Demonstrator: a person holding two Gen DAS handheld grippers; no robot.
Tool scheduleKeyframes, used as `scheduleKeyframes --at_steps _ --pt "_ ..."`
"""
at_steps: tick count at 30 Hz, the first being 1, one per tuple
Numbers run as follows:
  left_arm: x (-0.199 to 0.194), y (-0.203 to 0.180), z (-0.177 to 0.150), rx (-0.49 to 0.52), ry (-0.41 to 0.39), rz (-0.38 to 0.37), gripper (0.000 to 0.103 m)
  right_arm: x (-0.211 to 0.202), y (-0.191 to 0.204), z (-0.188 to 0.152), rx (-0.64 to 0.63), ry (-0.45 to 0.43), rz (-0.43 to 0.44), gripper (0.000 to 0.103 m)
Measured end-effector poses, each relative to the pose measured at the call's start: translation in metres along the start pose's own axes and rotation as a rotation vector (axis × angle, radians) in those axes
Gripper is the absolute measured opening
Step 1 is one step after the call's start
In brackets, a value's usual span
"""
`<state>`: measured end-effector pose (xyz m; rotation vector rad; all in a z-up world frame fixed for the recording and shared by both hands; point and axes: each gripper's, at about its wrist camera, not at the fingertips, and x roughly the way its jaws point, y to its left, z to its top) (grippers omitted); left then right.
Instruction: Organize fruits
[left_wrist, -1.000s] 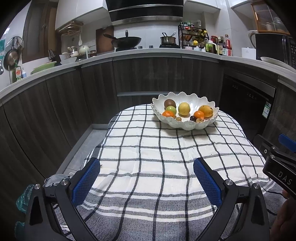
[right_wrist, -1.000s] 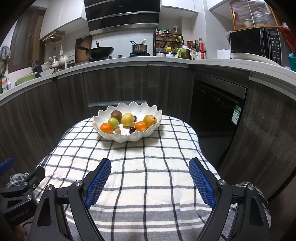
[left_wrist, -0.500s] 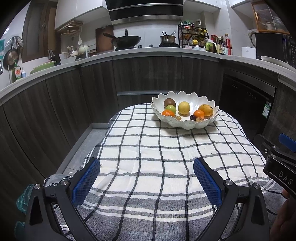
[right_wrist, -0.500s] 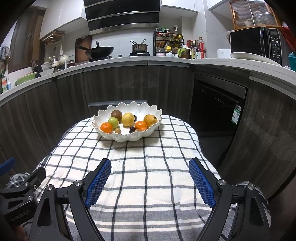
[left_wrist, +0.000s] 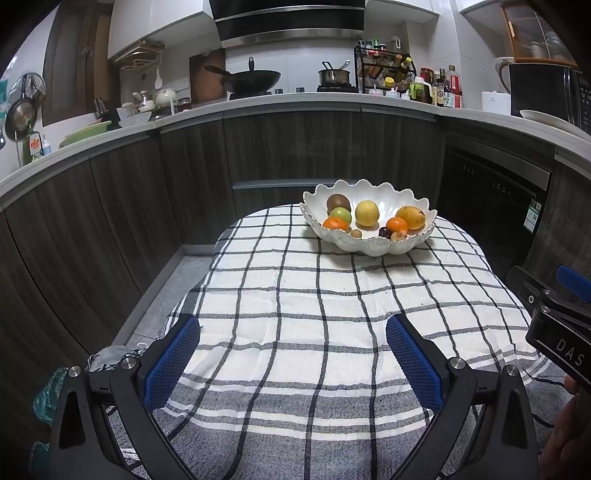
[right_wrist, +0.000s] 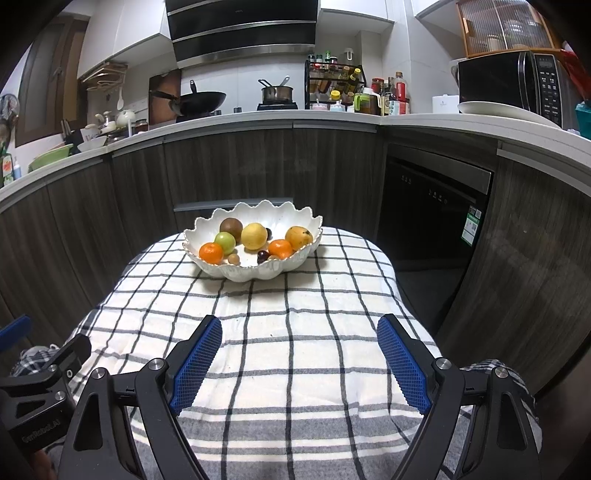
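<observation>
Both tongs are hovering low over the near end of the worktop (left_wrist: 295, 354), which is wearing a checked cloth (right_wrist: 295, 332). Left tongs (left_wrist: 293, 360) are standing wide, nothing between the blue pads. Right tongs (right_wrist: 300, 360) are gaping wide too, nothing gripped. Fruits (right_wrist: 254, 236) are all sitting in the white scalloped bowl (right_wrist: 255, 271) at the far end, well apart from both tongs: two oranges, green apple, yellow ones, brown one, plus small dark ones, possibly grapes.
</observation>
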<state>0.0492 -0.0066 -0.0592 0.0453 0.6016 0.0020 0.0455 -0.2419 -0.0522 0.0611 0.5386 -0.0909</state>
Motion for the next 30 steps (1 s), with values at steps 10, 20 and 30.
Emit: scheduleKeyframes --at_steps 10,20,30 --pt "0.002 0.000 -0.002 0.000 0.004 0.002 0.103 0.000 0.000 0.000 0.001 -0.001 -0.001 0.087" --pt "0.008 -0.002 -0.004 -0.003 0.031 -0.008 0.103 0.001 0.001 -0.001 0.003 0.002 -0.003 0.087" --pt "0.009 -0.004 -0.004 0.005 0.024 0.024 0.103 0.004 0.003 -0.003 0.005 0.005 -0.011 0.087"
